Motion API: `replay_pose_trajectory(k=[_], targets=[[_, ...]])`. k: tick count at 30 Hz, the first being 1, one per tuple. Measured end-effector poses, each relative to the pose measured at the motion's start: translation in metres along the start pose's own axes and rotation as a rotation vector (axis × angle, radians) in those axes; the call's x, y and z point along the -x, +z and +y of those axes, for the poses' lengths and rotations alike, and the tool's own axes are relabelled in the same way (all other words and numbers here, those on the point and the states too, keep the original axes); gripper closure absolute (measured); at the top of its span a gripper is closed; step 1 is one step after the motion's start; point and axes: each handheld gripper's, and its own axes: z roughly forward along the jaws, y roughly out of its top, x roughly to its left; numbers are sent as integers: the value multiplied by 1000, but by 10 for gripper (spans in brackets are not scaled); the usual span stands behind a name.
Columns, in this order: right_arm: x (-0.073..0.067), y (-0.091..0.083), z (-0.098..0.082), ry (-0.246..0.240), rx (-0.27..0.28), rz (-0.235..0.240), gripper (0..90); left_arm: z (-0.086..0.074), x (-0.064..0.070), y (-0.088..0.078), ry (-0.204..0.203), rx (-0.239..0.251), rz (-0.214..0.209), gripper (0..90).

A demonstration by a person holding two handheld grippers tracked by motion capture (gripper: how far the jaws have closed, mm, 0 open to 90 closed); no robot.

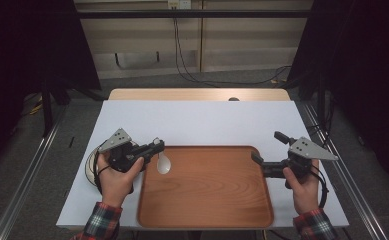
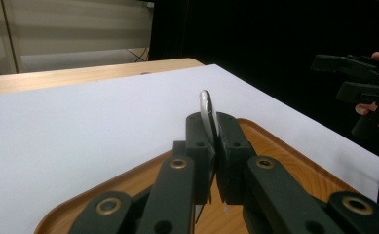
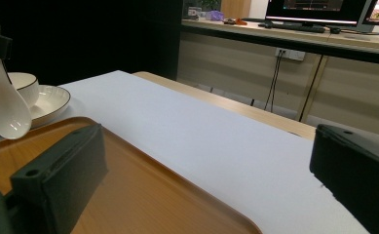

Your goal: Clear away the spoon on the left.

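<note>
A white ceramic spoon (image 1: 163,164) hangs bowl-down over the left rim of the wooden tray (image 1: 207,200). My left gripper (image 1: 155,146) is shut on its handle. In the left gripper view the handle's end (image 2: 206,109) sticks up between the closed jaws of the left gripper (image 2: 215,139). The right gripper view shows the spoon (image 3: 7,109) dangling just above the tray's edge (image 3: 143,165). At the tray's right side my right gripper (image 1: 268,147) stands open with nothing between its wide-apart jaws; this right gripper (image 3: 206,170) looks out across the tray.
A white bowl (image 3: 19,84) sits on a white plate (image 3: 53,103) left of the tray, partly under my left hand (image 1: 114,177). The tray lies on a white tabletop (image 1: 202,122). Cables hang at the back wall.
</note>
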Motion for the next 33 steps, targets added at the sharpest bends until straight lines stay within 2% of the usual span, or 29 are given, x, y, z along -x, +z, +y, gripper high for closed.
replay_pose_trajectory(k=[2,3,5,7,8,11,12,16,22,27,33], targets=[[0,0,0,-9,-1,-2,0,-1,1,1,6,-18,8,856],[-1,0,0,-9,-1,-1,0,-2,1,2,12,-15,-18,856],[-1,-1,-1,-12,-3,2,0,-3,3,3,12,-27,1,856],[0,-2,0,-7,-1,3,0,-3,3,4,10,-32,0,856],[-1,-3,0,0,0,0,0,-4,2,5,20,-32,-26,856],[0,-4,0,-4,0,-2,0,-6,3,7,19,-43,-26,856],[0,-4,0,-4,0,-3,0,-8,3,9,13,-42,-38,856],[0,-4,-2,-5,-5,2,0,-12,4,12,9,-68,-43,856],[-2,-3,-3,-7,-5,5,0,-17,5,13,0,-81,-61,856],[-2,-3,-3,-12,-9,10,0,-19,9,15,5,-94,-76,856],[-3,-3,-3,-12,-6,9,0,-25,11,17,-16,-111,-94,856]])
